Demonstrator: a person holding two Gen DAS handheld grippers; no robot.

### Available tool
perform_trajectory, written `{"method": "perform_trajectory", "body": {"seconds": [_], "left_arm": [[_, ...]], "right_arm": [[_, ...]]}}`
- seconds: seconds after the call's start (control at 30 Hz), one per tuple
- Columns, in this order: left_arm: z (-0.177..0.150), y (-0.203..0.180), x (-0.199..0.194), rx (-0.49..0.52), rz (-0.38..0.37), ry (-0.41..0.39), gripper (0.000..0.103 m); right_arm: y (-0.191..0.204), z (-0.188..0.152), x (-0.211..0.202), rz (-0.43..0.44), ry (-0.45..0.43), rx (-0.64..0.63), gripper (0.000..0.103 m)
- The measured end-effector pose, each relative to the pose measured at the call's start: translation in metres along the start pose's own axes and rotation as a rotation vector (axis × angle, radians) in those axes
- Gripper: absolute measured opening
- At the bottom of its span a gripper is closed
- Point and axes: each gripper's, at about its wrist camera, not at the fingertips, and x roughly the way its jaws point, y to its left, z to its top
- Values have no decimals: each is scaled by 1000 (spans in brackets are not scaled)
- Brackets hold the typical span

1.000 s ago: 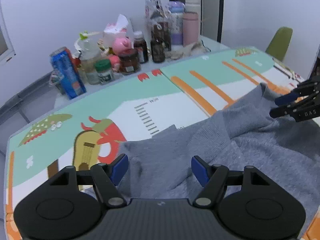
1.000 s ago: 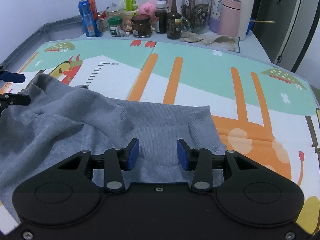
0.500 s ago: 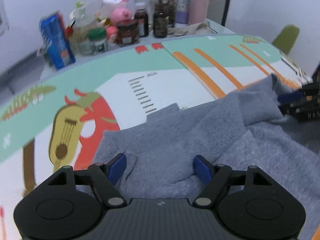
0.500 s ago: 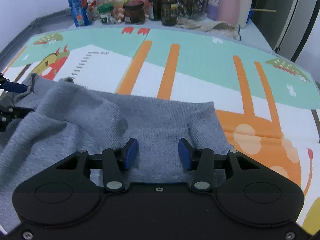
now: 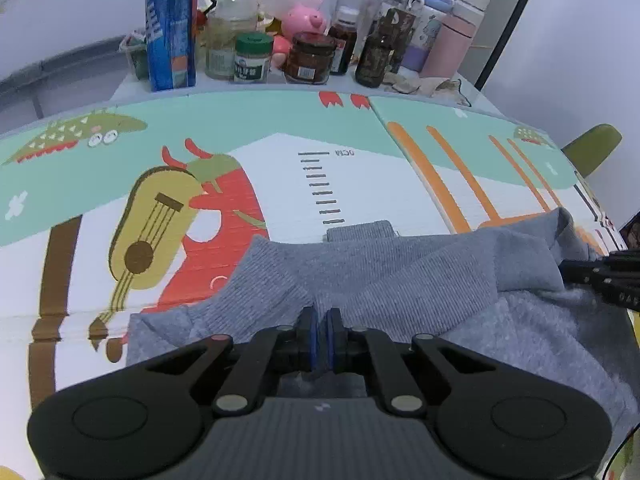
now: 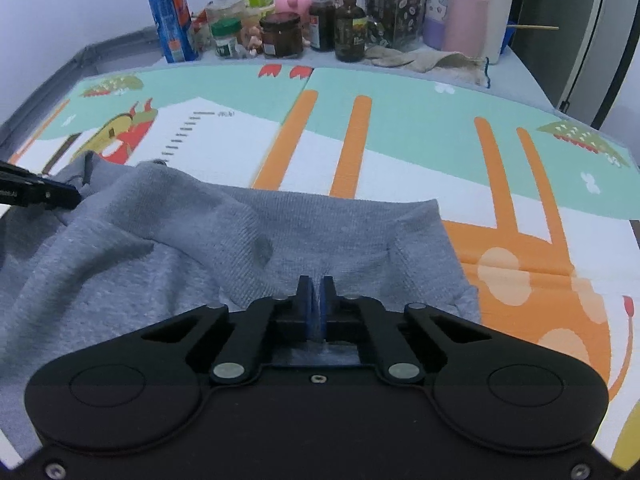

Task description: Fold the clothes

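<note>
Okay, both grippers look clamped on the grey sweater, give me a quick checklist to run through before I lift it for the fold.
1. Left gripper shut on the grey sweater: ok, ribbed fabric sits between its fingers.
2. Right gripper shut on the sweater: ok, fabric pinched at the ribbed edge.
3. Single layer in each grip: cannot tell, the cloth is bunched at both.
4. Sweater lying flat: not ok, folds and creases run between the grippers.
5. Play mat beyond the sweater free for the fold: ok.
6. Jars and bottles away from the cloth: ok, they stand at the far edge.
</note>
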Motion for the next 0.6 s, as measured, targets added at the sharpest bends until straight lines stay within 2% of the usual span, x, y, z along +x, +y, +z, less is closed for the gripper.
{"method": "perform_trajectory", "body": {"seconds": [0.27, 0.33, 0.43, 0.6], "left_arm": [[6, 7, -25, -72, -7, -87, 6], [10, 7, -31, -87, 18, -125, 6], [16, 6, -35, -93, 97, -185, 5], [23, 17, -22, -153, 121, -157, 5]], "right_arm": [[-14, 5, -33, -14, -89, 38, 2], [-18, 7, -42, -17, -114, 49, 2], [-21, 14, -48, -33, -144, 62, 2], [-20, 24, -32, -86, -122, 71, 2]]}}
